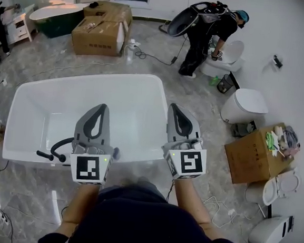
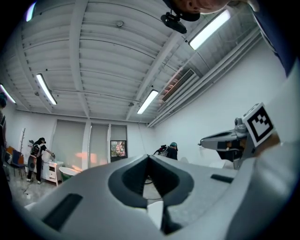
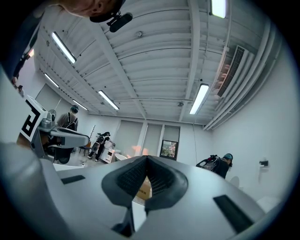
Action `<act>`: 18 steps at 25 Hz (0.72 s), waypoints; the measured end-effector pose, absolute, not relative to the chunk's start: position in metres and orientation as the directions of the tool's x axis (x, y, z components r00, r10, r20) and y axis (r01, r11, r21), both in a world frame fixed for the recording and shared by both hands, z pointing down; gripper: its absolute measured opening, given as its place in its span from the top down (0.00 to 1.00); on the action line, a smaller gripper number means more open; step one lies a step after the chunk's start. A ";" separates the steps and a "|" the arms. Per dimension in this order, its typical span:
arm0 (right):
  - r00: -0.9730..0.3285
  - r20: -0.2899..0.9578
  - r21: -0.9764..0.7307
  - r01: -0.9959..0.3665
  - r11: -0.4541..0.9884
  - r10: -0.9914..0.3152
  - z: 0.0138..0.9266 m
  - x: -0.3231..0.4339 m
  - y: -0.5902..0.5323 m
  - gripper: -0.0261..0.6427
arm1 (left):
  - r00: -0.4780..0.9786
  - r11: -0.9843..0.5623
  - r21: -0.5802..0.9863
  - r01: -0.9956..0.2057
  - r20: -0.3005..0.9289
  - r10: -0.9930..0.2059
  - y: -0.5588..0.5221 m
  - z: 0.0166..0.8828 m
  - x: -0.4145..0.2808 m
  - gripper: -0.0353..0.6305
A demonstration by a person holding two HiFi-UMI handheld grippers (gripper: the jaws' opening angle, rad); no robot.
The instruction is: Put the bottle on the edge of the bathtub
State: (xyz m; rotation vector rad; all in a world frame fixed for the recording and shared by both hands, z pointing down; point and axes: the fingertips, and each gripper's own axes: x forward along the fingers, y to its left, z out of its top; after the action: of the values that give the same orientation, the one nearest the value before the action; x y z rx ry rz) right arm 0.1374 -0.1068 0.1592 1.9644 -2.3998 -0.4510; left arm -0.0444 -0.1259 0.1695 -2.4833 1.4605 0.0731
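Note:
The white bathtub stands in front of me, with a black shower hose lying at its near left end. I cannot make out a bottle in any view. Both grippers are held up side by side above the tub's near rim. My left gripper is shut with nothing between its jaws, and its tips point just above level into the room. My right gripper is shut and empty too, its tips aimed the same way. Each gripper view shows the other gripper beside it: the right gripper and the left gripper.
Cardboard boxes stand beyond the tub and another box with clutter on top to the right. Toilets line the right wall, where a person bends over one. A dark tub stands far left. Cables cross the floor.

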 end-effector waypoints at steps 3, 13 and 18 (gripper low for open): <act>-0.209 -0.178 0.227 -0.960 0.166 -0.962 0.161 0.131 -0.103 0.94 | 0.509 -0.477 -0.195 -0.857 -0.178 -0.842 -0.122 0.169 -0.046 0.95; -0.203 -0.195 0.229 -0.961 0.157 -0.959 0.153 0.126 -0.106 0.94 | 0.526 -0.503 -0.159 -0.849 -0.188 -0.829 -0.127 0.164 -0.046 0.95; -0.216 -0.203 0.231 -0.958 0.168 -0.955 0.153 0.123 -0.105 0.94 | 0.525 -0.502 -0.159 -0.850 -0.187 -0.830 -0.125 0.164 -0.044 0.95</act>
State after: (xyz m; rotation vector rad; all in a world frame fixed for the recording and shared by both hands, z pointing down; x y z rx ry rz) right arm 0.1230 -0.1051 0.1526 1.9735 -2.4086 -0.4900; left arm -0.0440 -0.1247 0.1643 -2.5351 1.4219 0.1253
